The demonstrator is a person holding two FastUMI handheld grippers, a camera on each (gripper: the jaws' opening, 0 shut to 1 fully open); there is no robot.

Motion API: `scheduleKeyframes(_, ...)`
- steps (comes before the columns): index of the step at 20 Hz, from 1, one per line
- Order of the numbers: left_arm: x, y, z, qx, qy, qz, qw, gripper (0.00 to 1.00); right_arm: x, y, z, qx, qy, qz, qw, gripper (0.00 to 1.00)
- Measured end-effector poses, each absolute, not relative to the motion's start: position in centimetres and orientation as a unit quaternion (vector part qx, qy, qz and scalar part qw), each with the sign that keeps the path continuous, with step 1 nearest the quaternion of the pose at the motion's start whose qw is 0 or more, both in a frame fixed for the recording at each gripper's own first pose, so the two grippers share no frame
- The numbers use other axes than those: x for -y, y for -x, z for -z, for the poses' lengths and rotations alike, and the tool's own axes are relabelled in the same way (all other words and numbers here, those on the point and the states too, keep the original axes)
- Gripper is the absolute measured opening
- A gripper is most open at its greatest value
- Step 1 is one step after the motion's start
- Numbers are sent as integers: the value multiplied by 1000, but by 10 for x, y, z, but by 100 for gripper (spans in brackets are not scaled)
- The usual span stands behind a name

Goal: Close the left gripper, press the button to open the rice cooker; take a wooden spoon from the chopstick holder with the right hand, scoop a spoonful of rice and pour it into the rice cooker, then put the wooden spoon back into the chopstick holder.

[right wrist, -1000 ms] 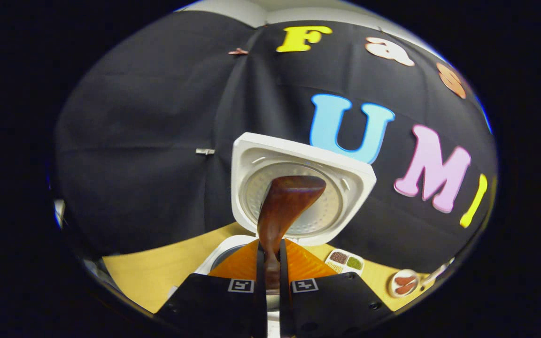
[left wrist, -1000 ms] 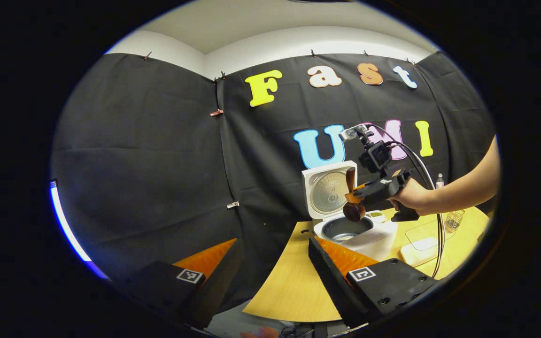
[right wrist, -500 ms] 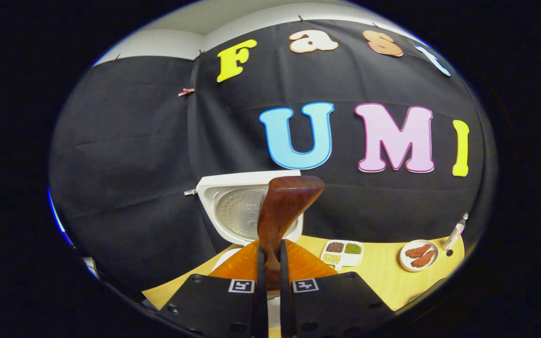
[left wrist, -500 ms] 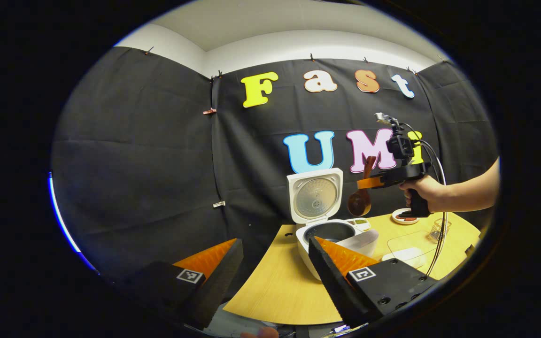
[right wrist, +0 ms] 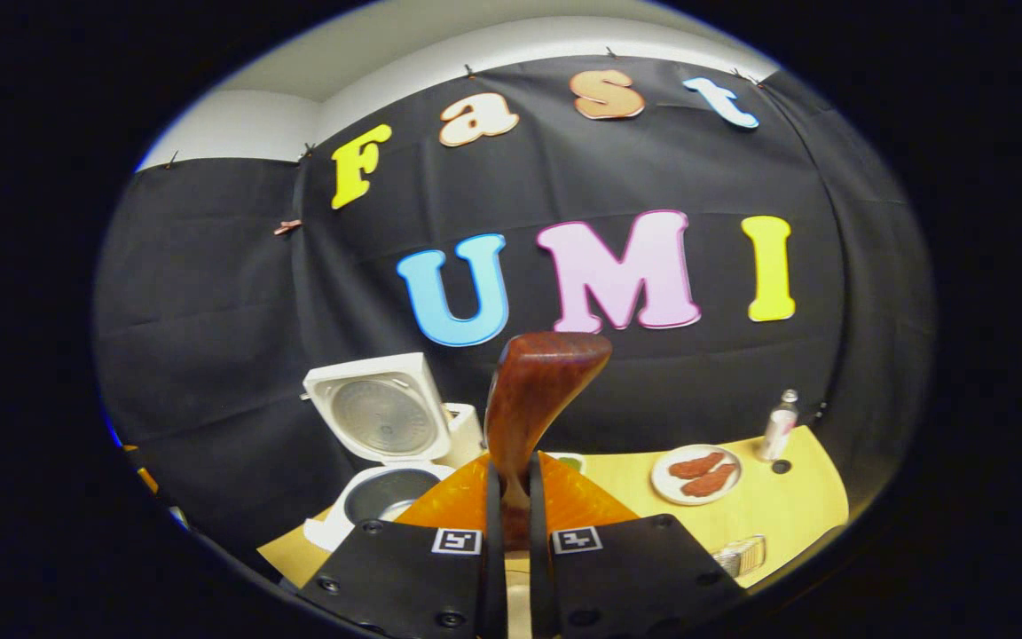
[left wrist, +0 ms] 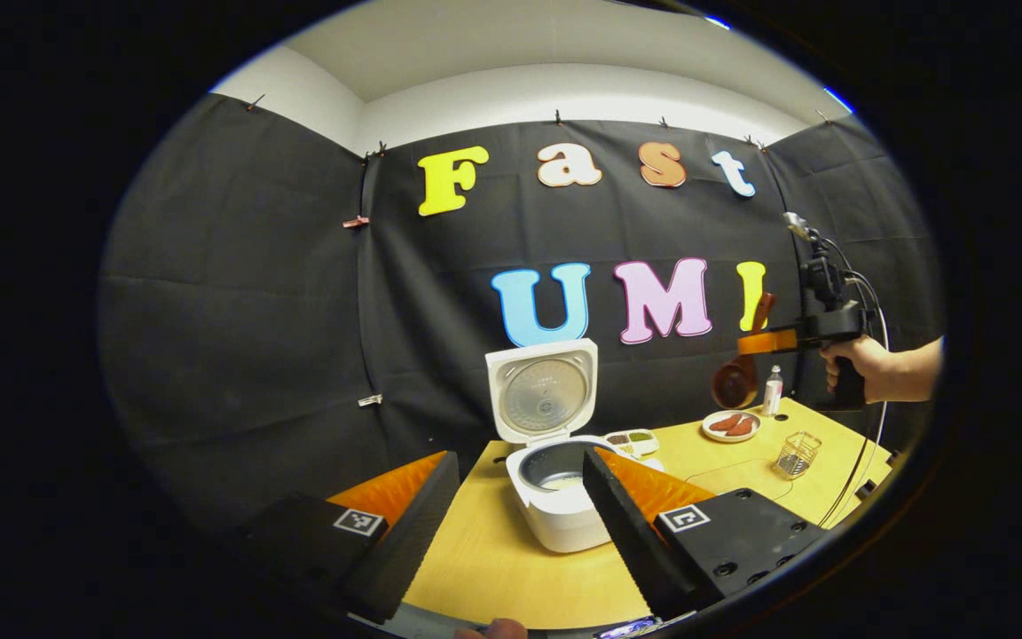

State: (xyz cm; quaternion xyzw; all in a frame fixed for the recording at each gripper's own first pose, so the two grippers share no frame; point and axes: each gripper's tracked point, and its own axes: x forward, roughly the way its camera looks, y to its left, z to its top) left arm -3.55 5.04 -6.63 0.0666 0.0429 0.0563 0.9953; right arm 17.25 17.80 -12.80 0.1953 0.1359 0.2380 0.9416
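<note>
In the left gripper view, the left tongs sit nearest, their two fingers spread wide apart with nothing between them. Through that gap lies the wooden desk, and just beyond the fingers stands the white rice cooker, its lid raised upright at the back and its dark inner pot exposed, with a pale patch at the bottom of the pot.

In the right gripper view, the right tongs are closed on the wooden spoon: both fingers press the handle, and the broad brown end rises straight up in front of the camera. The left gripper view shows those tongs held high over the right part of the desk by a hand, with the spoon's bowl hanging below them, above the desk and well to the right of the cooker.

On the right of the desk, nearer than the plate, stands a small wire chopstick holder. Behind the cooker sits a small divided dish of grains. Farther right is a round plate with reddish-brown pieces on it, and just beside it, close to the back wall, a small bottle stands upright.
</note>
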Motion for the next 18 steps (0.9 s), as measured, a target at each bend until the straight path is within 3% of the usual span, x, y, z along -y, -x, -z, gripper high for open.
scheduleKeyframes(9,11,6,58,-53,-55,-61,995,97,-9,-187,264,-207,-172,-132,954,14)
scheduleKeyframes(18,45,-15,46,-69,-49,-90,992,97,-3,-195,385,-299,-213,-121,922,14)
